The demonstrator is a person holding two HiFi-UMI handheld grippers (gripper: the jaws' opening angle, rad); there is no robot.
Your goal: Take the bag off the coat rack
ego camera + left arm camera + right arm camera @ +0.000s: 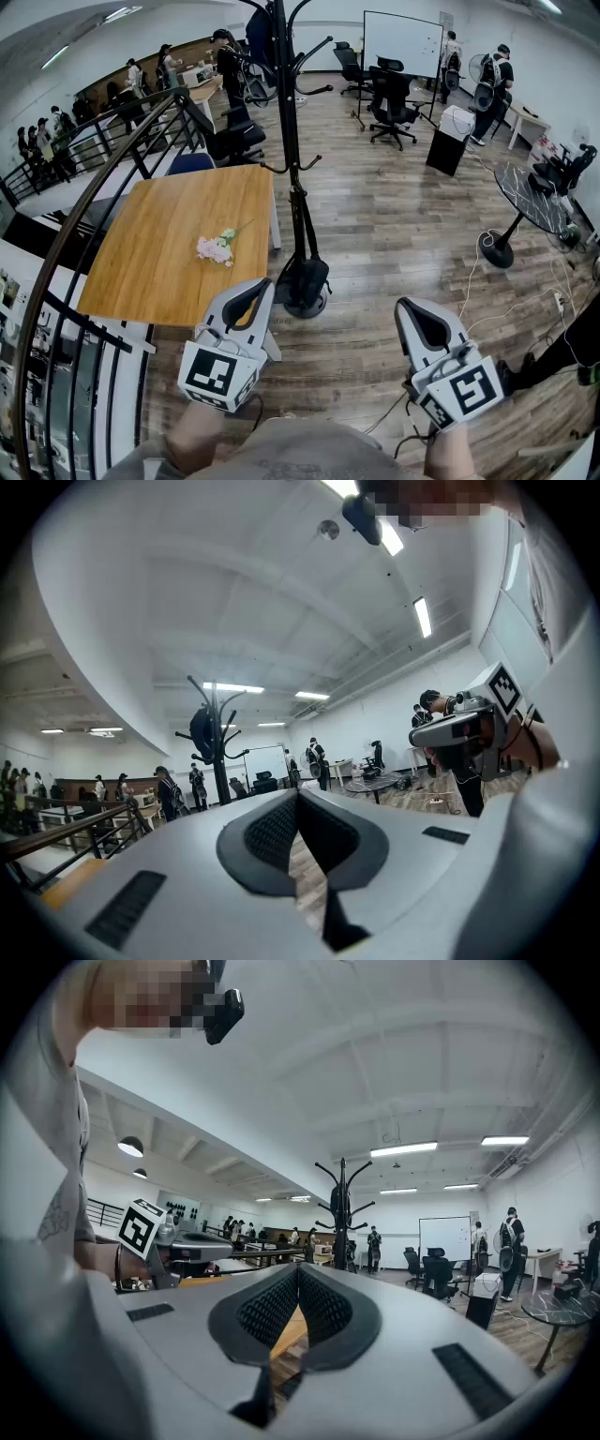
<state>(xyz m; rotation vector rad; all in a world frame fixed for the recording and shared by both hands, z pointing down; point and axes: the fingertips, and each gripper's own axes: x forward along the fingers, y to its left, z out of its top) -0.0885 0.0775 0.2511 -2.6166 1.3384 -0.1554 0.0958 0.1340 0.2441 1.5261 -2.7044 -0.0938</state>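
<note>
From where I stand, the tall black metal coat rack [285, 122] rises from the wood-plank floor [394, 234], just past the right corner of a light wooden table [159, 253]. The soft black bag [309, 278] hangs low on the rack. Its long dark straps [304, 225] run down from a lower hook on the pole, and its body sits right at the round base. I cannot tell whether it rests on the base or hangs just clear of it. The bag's long axis is upright, in line with the pole, with the straps pointing up and the bulk of it pointing down at the floor.

Higher up, a dark blue rounded item [201, 731] sits on one of the top hooks; I cannot make out what it is. A small bunch of pale pink flowers [217, 247] lies on the surface, well apart from the rack.

The person holds both tools low, in front of the body. The left gripper [261, 287] points towards the base of the rack, near the bag but not touching it. Its fingers [272, 829] are pressed together with nothing between them. The right gripper [409, 306] is off to the right over bare floor, well apart from the bag. Its fingers [323, 1309] are likewise pressed together and empty.
</note>
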